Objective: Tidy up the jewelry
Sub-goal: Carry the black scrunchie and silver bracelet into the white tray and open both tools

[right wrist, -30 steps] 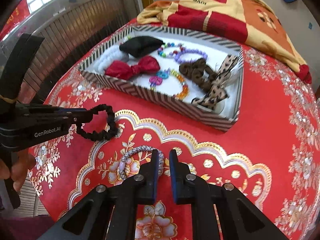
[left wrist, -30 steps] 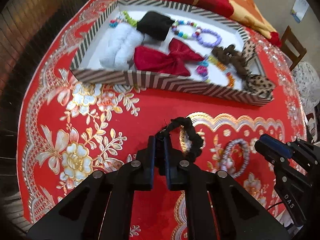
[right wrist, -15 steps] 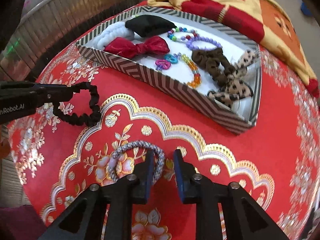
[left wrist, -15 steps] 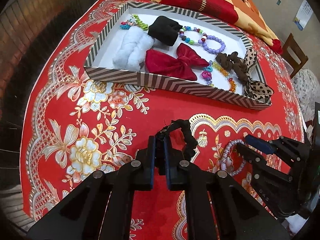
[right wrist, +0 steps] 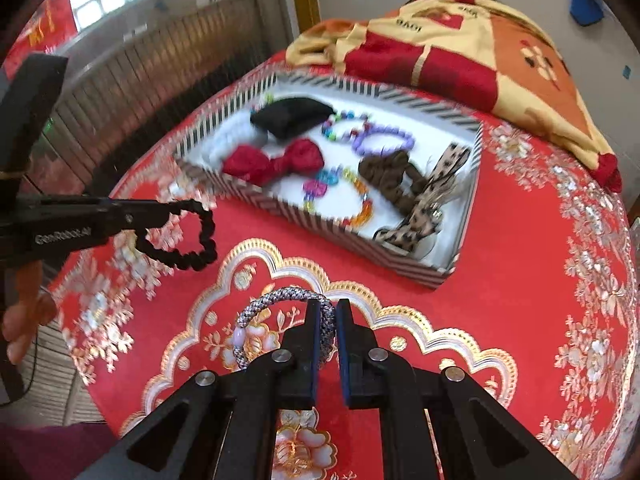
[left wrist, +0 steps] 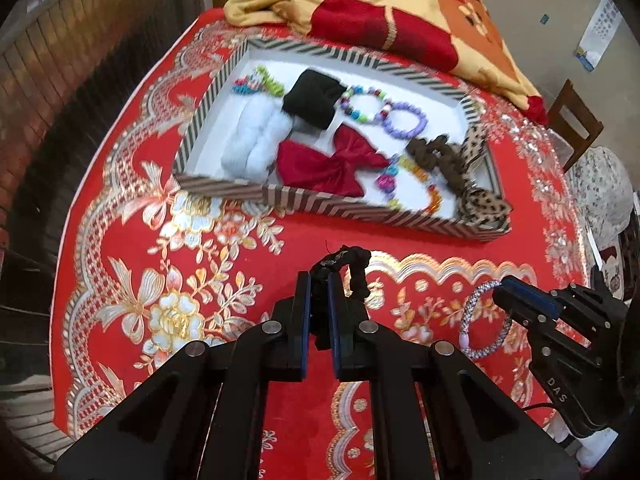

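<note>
Black scrunchie [right wrist: 188, 236] clamped in L tool [left wrist: 319, 284] above red worktop [right wrist: 500, 280], silver-grey braided hair tie [right wrist: 280, 320] pinched in R tool [right wrist: 328, 312], lifted, striped box [left wrist: 320, 204] w/ accessories beyond.

We see the left gripper [left wrist: 319, 284] clamped on a black ruffled fabric hair tie [left wrist: 352, 270] just short of the striped cardboard tray [left wrist: 320, 202] (its contents blurred). Right of the tie, our right gripper [left wrist: 505, 294] pinches a silver-grey braided hair band [left wrist: 472, 312].
</note>
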`<state>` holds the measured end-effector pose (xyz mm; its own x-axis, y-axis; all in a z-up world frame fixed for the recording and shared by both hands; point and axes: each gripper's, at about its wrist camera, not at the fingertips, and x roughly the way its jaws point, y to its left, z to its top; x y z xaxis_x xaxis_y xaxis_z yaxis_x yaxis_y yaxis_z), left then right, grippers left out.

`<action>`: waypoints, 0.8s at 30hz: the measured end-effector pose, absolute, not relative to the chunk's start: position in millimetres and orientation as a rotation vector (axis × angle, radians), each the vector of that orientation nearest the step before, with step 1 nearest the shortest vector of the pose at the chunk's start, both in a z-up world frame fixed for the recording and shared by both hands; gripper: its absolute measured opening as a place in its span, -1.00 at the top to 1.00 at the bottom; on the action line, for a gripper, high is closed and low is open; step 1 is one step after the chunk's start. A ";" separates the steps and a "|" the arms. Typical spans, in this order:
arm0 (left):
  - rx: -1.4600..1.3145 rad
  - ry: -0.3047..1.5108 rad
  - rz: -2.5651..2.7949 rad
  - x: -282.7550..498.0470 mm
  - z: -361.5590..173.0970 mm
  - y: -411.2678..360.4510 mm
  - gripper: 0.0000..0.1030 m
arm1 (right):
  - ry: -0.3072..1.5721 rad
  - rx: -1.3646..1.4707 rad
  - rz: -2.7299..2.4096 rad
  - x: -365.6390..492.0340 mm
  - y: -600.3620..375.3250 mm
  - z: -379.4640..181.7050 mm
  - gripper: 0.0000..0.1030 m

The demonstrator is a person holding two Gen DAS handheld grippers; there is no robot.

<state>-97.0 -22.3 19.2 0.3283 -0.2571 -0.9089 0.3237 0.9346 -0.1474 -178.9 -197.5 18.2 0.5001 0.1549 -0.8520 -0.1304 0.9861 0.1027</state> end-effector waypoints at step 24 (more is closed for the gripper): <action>0.143 1.004 -0.434 -62.0 90.6 -74.5 0.87 | 0.875 0.009 0.111 -131.3 -227.4 100.3 0.86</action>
